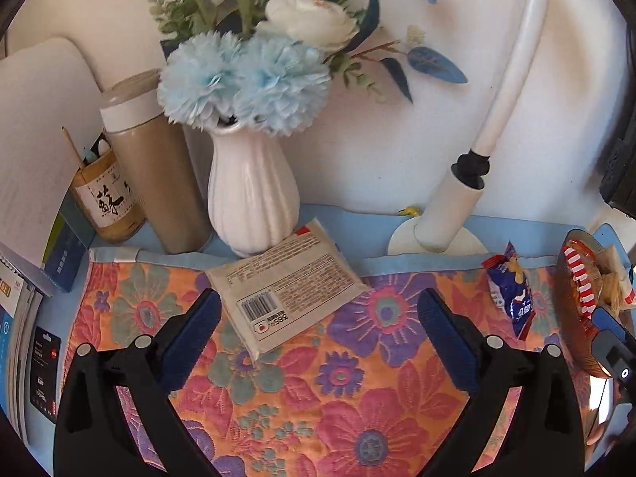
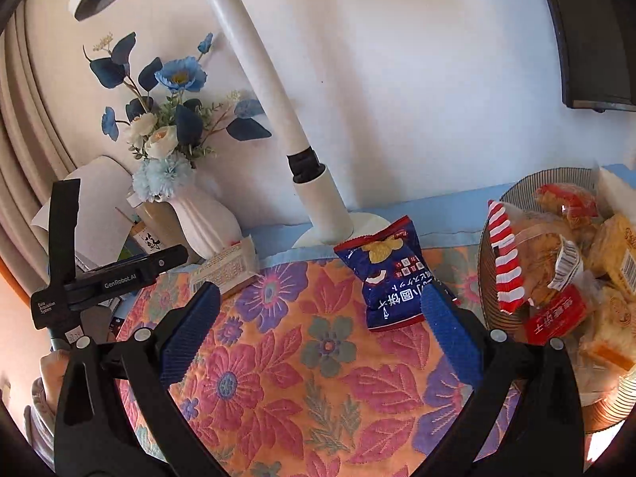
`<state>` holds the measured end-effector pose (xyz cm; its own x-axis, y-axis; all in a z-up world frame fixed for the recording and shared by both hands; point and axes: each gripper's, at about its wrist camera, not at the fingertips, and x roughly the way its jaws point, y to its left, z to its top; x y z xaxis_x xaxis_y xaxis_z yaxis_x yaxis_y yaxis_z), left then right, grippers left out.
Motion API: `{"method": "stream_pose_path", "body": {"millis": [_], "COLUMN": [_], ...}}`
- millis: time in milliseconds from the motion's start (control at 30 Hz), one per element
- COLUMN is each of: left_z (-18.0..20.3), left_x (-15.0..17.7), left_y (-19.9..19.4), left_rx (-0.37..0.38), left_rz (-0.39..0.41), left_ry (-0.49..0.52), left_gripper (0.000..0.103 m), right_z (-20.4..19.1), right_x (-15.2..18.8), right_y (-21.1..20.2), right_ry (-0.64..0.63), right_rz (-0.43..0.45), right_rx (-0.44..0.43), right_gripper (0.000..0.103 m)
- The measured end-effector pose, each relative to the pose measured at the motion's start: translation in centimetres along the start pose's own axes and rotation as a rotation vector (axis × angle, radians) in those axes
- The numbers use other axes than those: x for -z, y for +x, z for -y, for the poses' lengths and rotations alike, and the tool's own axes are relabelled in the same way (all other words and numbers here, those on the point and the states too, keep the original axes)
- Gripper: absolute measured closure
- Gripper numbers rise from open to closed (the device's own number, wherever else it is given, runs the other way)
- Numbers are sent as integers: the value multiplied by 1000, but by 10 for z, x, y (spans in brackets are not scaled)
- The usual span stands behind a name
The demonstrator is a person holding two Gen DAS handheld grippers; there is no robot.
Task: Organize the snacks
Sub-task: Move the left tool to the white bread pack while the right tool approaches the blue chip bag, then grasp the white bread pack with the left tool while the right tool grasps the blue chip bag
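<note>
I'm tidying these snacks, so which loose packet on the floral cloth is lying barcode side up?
The beige flat packet beside the white vase; its barcode and small print face up. The blue packet shows its printed front.

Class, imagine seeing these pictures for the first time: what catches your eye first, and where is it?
The bright flowered cloth covers the table. A white vase of blue flowers stands at the back, a beige packet lying at its foot. A blue snack bag lies beside the wire basket of snacks.
</note>
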<state>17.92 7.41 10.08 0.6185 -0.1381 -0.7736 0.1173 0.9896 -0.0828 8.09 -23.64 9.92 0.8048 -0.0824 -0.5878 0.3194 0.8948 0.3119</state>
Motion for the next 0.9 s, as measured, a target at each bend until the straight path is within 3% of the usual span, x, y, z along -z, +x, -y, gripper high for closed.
{"method": "stream_pose_path", "body": {"millis": [167, 267, 367, 467, 533, 700, 733, 767, 800, 900], "left_z": [-34, -38, -35, -26, -19, -20, -20, -18, -18, -20], "left_x": [16, 22, 26, 27, 24, 17, 17, 18, 19, 26], "left_y": [45, 76, 100, 108, 116, 124, 124, 122, 118, 106], "left_rx": [50, 137, 135, 86, 51, 50, 40, 27, 36, 57], "left_rz": [-81, -186, -241, -213, -209, -174, -169, -161, -150, -142], "left_ry": [12, 64, 133, 214, 247, 198, 196, 203, 204, 177], "left_gripper": [5, 5, 5, 5, 5, 6, 8, 17, 29, 40], "right_z": [15, 12, 8, 5, 5, 1, 1, 2, 4, 9], "right_x": [8, 6, 2, -2, -7, -12, -11, -9, -8, -1], "right_y": [37, 51, 69, 83, 102, 132, 134, 131, 126, 110], "right_ry": [54, 26, 7, 4, -7, -132, -143, -156, -157, -121], "right_rz": [-50, -65, -86, -69, -102, -140, -145, -134, -125, -121], "right_rx": [52, 71, 122, 191, 245, 396, 411, 437, 413, 316], "right_gripper": [3, 3, 3, 3, 3, 4, 23, 46, 47, 50]}}
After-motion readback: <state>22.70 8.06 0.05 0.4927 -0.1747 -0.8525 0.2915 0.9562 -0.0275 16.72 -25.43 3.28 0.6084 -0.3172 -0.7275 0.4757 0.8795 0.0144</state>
